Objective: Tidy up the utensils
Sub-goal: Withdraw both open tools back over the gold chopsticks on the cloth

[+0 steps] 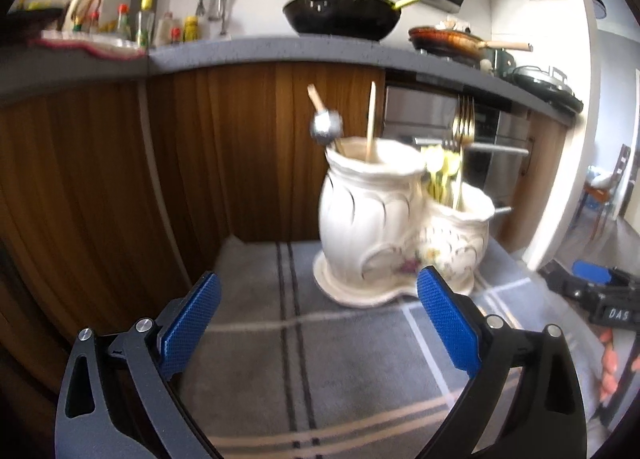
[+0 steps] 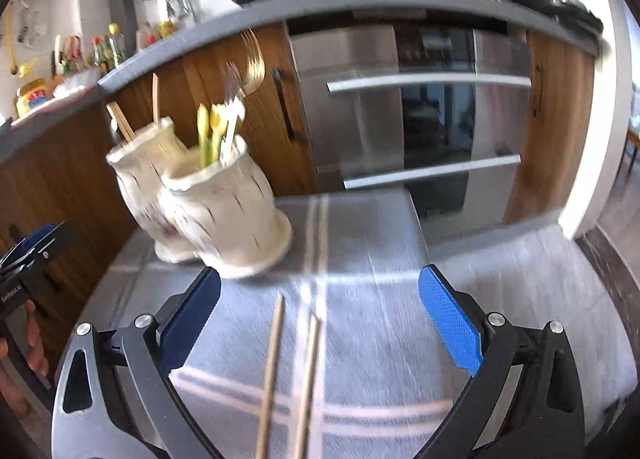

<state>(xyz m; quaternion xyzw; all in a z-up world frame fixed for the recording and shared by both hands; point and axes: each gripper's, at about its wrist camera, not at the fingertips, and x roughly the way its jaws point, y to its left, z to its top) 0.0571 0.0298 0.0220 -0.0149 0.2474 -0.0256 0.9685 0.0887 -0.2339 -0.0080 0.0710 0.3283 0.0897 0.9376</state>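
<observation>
A: Start nearest. What is under the right gripper (image 2: 319, 293)?

B: Two wooden chopsticks (image 2: 276, 359) lying side by side on the grey striped cloth of the table (image 2: 380, 339), pointing away from the camera. They sit between the blue pads, but the jaws stand wide and nothing touches them.

A: And the left gripper (image 1: 318, 301)?

B: Also wide, and empty. Only cloth lies between its pads. The other gripper shows at the right edge of its view, with fingers (image 1: 610, 371) of the person's hand around the handle.

A: Where should the chopsticks go?

B: Further back stands a cream ceramic double holder (image 2: 224, 203) on its own base. The taller pot (image 1: 368, 211) already carries chopsticks and a tool with a metal head. The shorter pot (image 1: 456, 235) holds forks and yellow-handled pieces.

A: So which step is this?

B: I judge it the pickup of the loose chopsticks, with the right gripper lined over them.

A: What does the next move need?

B: Lowering until the pads flank both sticks, then closing across them together, since thin round sticks may roll apart. After that, a lift and a tilt upright over the taller pot. Behind the table are only wooden cabinets (image 1: 100, 179) and the oven.
</observation>
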